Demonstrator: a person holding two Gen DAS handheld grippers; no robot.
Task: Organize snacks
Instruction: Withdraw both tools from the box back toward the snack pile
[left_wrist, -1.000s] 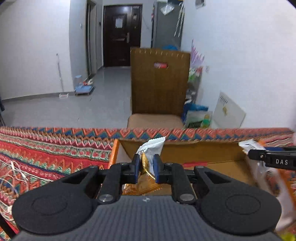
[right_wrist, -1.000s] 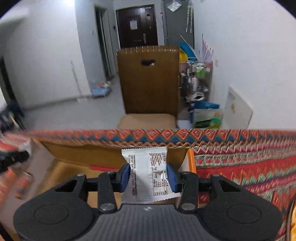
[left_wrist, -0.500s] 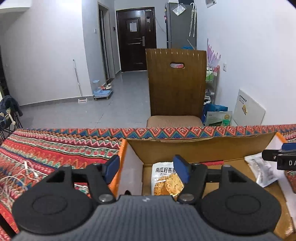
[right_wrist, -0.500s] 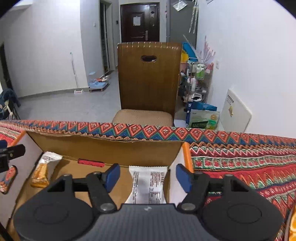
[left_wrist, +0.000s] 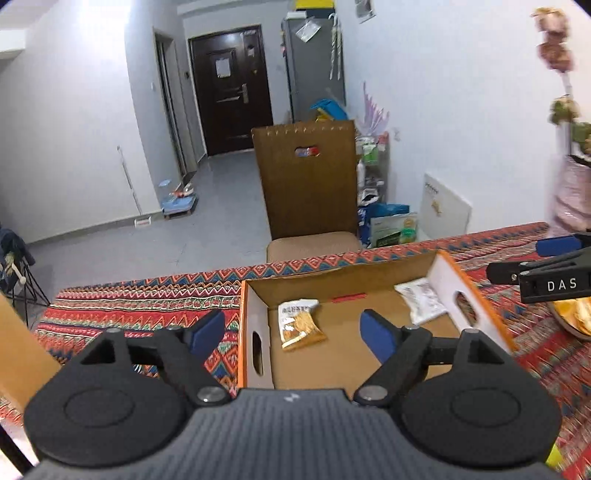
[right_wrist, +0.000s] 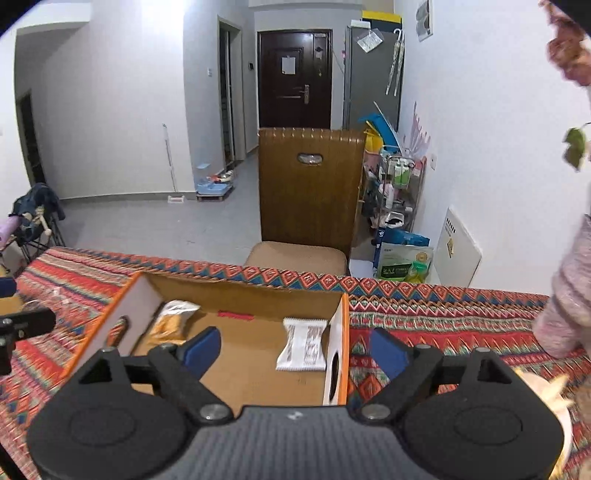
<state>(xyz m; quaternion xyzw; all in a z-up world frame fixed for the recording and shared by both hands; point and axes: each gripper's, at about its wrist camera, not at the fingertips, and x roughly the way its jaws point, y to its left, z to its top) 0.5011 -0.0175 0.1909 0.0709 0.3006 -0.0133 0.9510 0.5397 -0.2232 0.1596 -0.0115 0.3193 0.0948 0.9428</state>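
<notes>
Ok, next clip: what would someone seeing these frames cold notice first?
Probably the open cardboard box on the bright zigzag tablecloth, with two snack packets lying apart inside: an orange one by one end wall, a white one by the other. Next, the left gripper and right gripper above the box, jaws opening with nothing between them. Behind the table stands a brown chair.

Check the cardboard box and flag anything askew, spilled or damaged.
Nothing stands out. The cardboard box sits upright and intact on the patterned tablecloth, with the orange snack packet and the white snack packet lying loose inside at opposite ends. Nothing has spilled.
</notes>
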